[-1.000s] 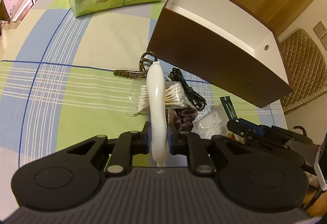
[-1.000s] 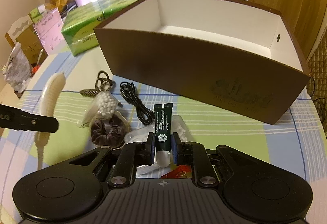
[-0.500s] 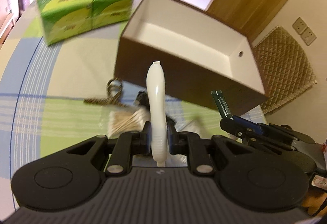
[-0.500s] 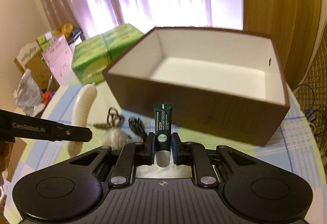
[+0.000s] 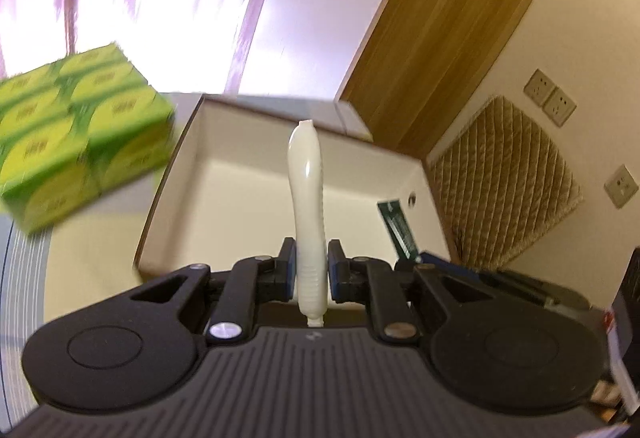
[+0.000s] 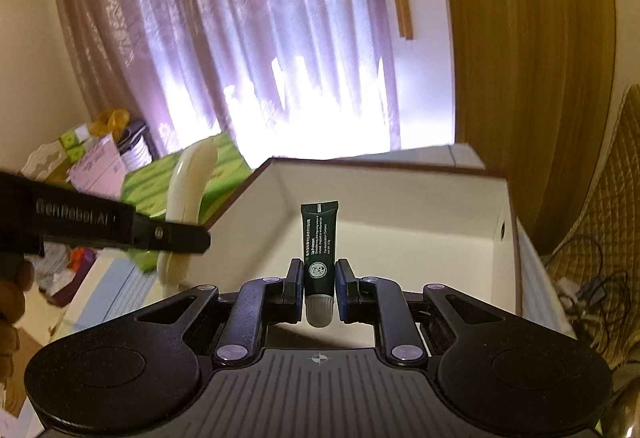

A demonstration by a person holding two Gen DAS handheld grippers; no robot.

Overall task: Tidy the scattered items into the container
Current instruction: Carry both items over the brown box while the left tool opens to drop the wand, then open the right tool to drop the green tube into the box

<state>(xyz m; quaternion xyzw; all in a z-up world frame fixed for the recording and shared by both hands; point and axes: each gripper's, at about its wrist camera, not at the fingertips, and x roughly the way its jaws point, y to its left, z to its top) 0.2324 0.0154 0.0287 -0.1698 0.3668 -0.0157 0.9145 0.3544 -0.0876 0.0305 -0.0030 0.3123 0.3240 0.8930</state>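
Both tools have gone up from the tabletop. The left tool (image 5: pixel 312 270) squeezes a white handle (image 5: pixel 306 198); the right tool (image 6: pixel 319 284) squeezes a green tube (image 6: pixel 319 238). The open box (image 6: pixel 400 206) now sits just ahead, ready for dropping.

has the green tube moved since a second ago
Yes. The tube, held in the right tongs, rose off the table and now hangs in front of the open box.
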